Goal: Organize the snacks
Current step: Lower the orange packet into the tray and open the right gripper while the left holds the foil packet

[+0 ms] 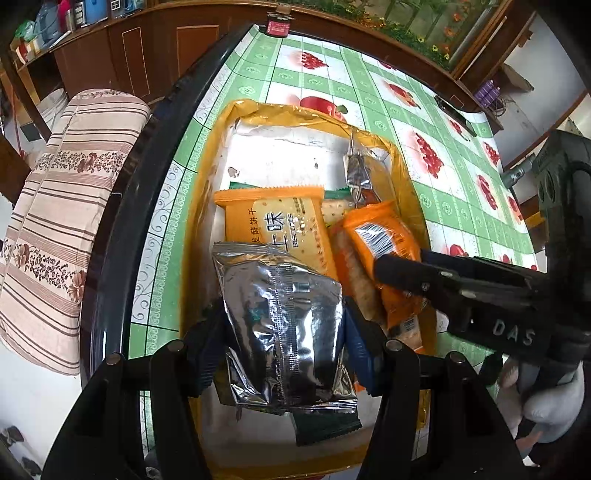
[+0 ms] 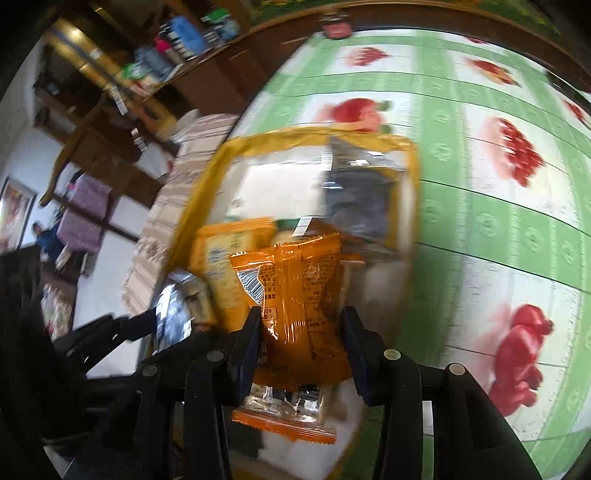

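Observation:
A yellow-rimmed tray [image 1: 400, 166] lies on the fruit-print tablecloth and holds several snack packs. My left gripper [image 1: 284, 339] is shut on a silver foil packet [image 1: 284, 314] above the tray's near end. My right gripper [image 2: 301, 343] is shut on an orange snack packet [image 2: 299, 295]; in the left wrist view it [image 1: 391, 269] comes in from the right with that packet [image 1: 384, 236] over the tray. An orange biscuit pack [image 1: 277, 221] and a small silver packet [image 1: 356, 170] lie in the tray. The right wrist view is blurred.
The table [image 1: 436, 147] has a black rim [image 1: 147, 177] on the left. A striped cushion [image 1: 62, 206] sits beyond that rim. A dark jar [image 1: 277, 26] stands at the table's far edge. A black object [image 1: 454, 114] lies at the far right.

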`<state>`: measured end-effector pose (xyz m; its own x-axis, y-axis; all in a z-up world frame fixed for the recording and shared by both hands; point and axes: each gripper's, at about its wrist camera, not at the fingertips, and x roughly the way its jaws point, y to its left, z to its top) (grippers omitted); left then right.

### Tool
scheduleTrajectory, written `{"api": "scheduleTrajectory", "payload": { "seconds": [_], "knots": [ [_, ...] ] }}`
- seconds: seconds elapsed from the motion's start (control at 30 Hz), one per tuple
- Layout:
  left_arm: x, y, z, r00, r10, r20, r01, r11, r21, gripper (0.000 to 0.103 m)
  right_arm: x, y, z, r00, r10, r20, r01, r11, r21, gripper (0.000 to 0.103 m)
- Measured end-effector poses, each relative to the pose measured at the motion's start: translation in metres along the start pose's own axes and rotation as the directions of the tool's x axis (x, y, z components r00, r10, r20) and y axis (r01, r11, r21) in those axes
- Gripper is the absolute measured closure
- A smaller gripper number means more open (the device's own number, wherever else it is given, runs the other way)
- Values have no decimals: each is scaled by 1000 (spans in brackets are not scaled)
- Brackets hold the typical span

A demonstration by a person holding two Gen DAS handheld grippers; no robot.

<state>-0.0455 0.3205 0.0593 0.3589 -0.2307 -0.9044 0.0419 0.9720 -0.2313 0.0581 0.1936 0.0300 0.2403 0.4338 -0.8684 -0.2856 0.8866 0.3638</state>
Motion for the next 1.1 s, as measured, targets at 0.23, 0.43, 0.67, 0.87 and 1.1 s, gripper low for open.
{"api": "scheduleTrajectory", "payload": {
  "seconds": [0.23, 0.43, 0.67, 0.87, 1.1],
  "knots": [
    [-9, 4, -4, 1000, -3, 18, 3, 1000, -11, 45, -4, -8, 38, 988, -121, 99, 120, 993, 17, 60],
    [-20, 17, -3, 999, -1, 43, 3, 999, -46, 45, 15, 13, 43, 996, -73, 51, 75, 996, -48, 60],
    [-28, 25, -4, 998, 4, 62, 1, 997, -76, 45, 37, 41, 40, 999, 27, -32, -30, 996, -81, 60],
    [-28, 21, -7, 998, -6, 60, 10, 998, -68, 45, 32, 28, 50, 1000, 23, -2, -23, 999, -23, 60],
    [-26, 19, -10, 999, -5, 48, 8, 998, -62, 45, 54, 29, 76, 999, -42, 17, 43, 998, -37, 60]
  ]
}}
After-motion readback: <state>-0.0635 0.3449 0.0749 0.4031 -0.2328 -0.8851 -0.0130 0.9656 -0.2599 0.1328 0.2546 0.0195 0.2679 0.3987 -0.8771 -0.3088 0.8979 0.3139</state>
